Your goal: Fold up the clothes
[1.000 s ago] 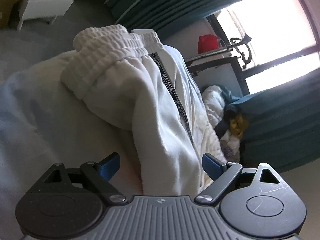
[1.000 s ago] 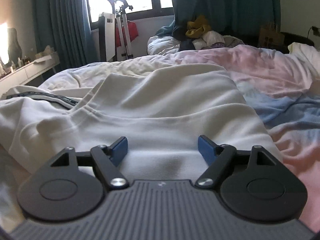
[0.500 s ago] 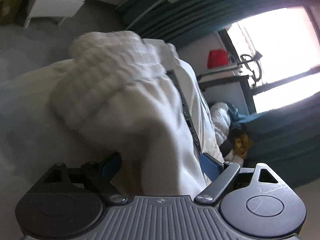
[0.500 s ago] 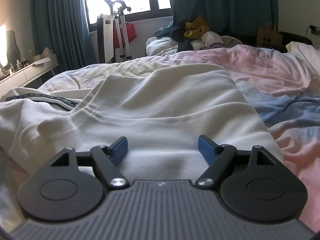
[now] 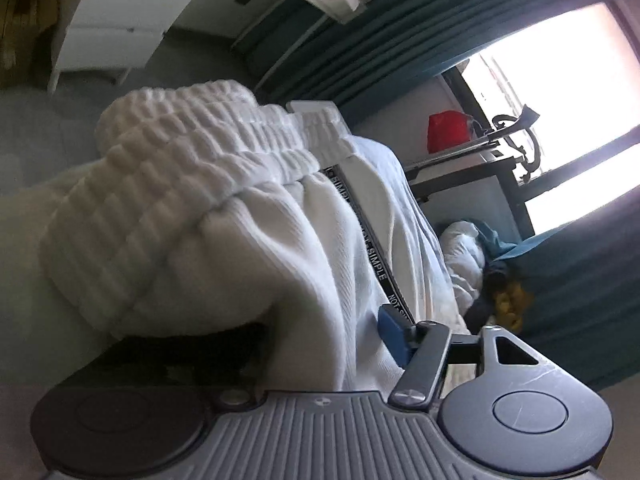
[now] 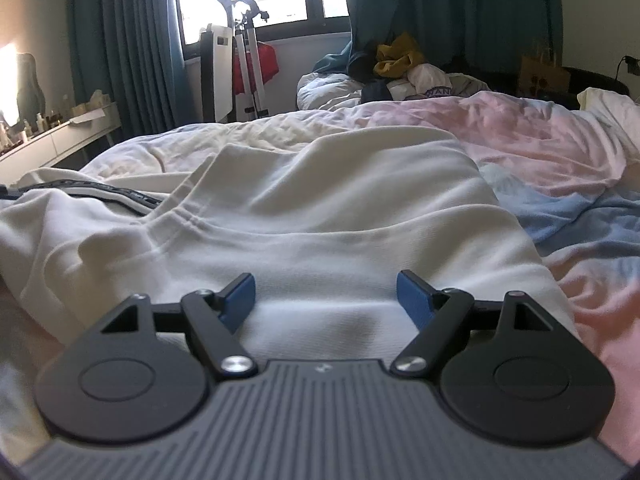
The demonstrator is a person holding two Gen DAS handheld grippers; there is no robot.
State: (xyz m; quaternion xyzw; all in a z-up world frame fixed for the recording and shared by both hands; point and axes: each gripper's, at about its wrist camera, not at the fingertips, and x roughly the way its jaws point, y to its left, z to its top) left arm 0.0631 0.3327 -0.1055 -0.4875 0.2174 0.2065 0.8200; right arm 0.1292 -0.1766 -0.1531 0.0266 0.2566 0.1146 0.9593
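Observation:
White trousers (image 5: pixel 240 240) with a ribbed elastic waistband (image 5: pixel 192 168) and a black lettered side stripe (image 5: pixel 372 252) lie bunched on the bed. My left gripper (image 5: pixel 320 340) has a thick fold of them between its jaws, which are closing. Its right blue pad (image 5: pixel 394 336) lies against the cloth, and the waistband hides the left pad. In the right wrist view, my right gripper (image 6: pixel 326 300) stands open just above the flat white cloth (image 6: pixel 320 208), with nothing pinched.
The pink and blue bed cover (image 6: pixel 540 148) spreads to the right. A heap of clothes (image 6: pixel 400 64) sits at the far end by the curtains. A folded stand (image 6: pixel 248 60) leans under the window, with a white desk (image 6: pixel 60 136) at the left.
My left gripper has pushed further in under the waistband and its jaws have narrowed around the fold; its left pad is now covered by cloth. The right gripper has not moved.

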